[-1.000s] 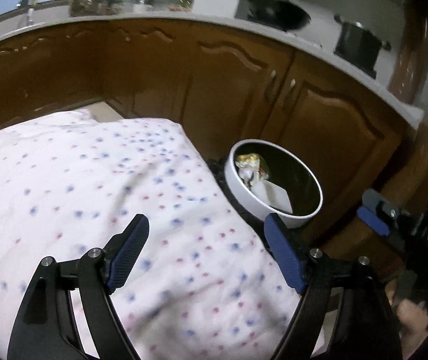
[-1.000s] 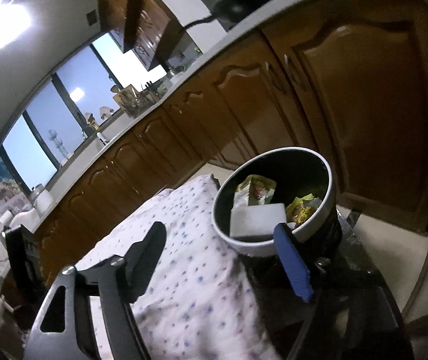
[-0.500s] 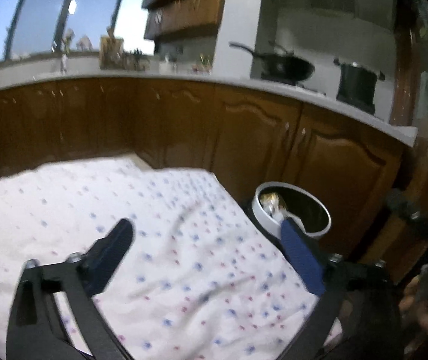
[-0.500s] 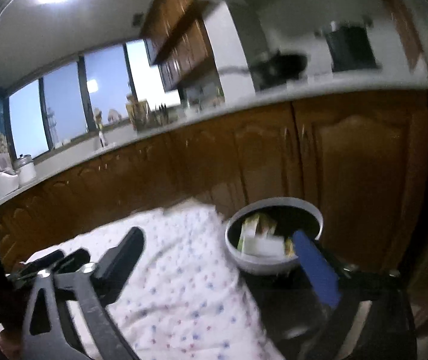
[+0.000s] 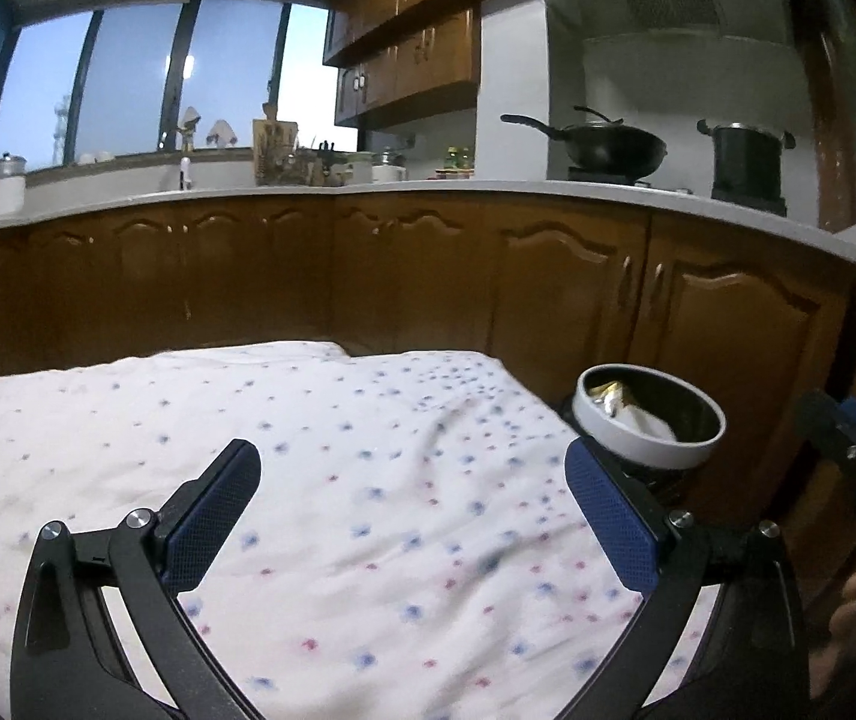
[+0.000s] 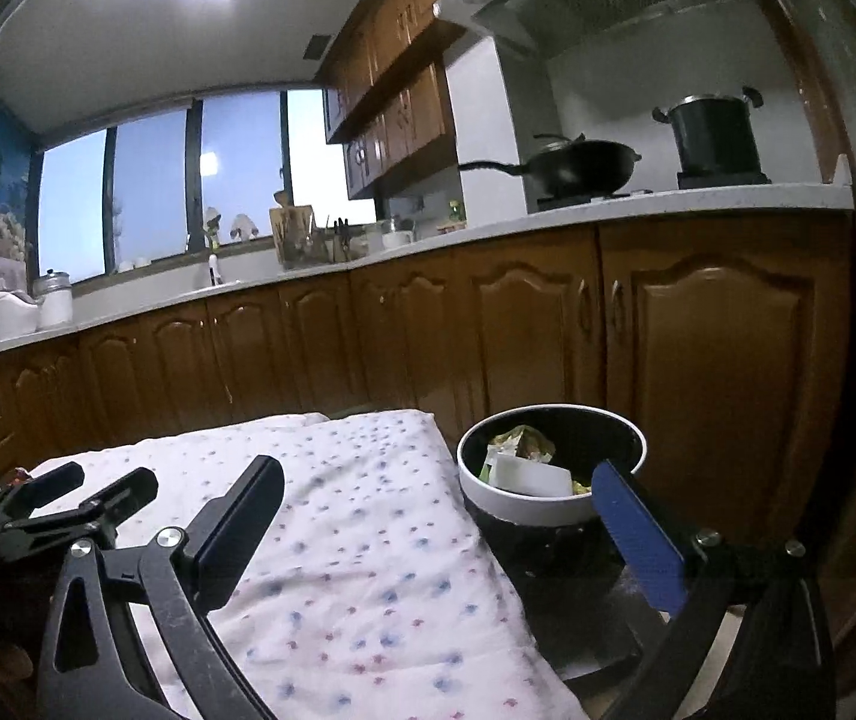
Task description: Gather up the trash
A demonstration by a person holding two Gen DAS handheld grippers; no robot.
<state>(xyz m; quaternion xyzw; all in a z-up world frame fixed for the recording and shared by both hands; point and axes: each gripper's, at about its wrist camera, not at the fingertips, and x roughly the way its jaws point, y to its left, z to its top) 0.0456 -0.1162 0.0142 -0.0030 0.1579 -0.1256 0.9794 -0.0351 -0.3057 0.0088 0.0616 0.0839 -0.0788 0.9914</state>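
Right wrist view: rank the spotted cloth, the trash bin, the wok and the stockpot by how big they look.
1. Spotted cloth, by far the largest.
2. Trash bin.
3. Wok.
4. Stockpot.

The wok and stockpot sit far back on the counter, so their true size against the nearer bin is unsure.

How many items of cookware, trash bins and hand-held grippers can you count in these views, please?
Cookware on the stove: 2, the wok and the stock pot
Trash bins: 1, the white-rimmed bin
Hand-held grippers: 2, left hand-held gripper and right hand-held gripper, both open and empty
Total: 5
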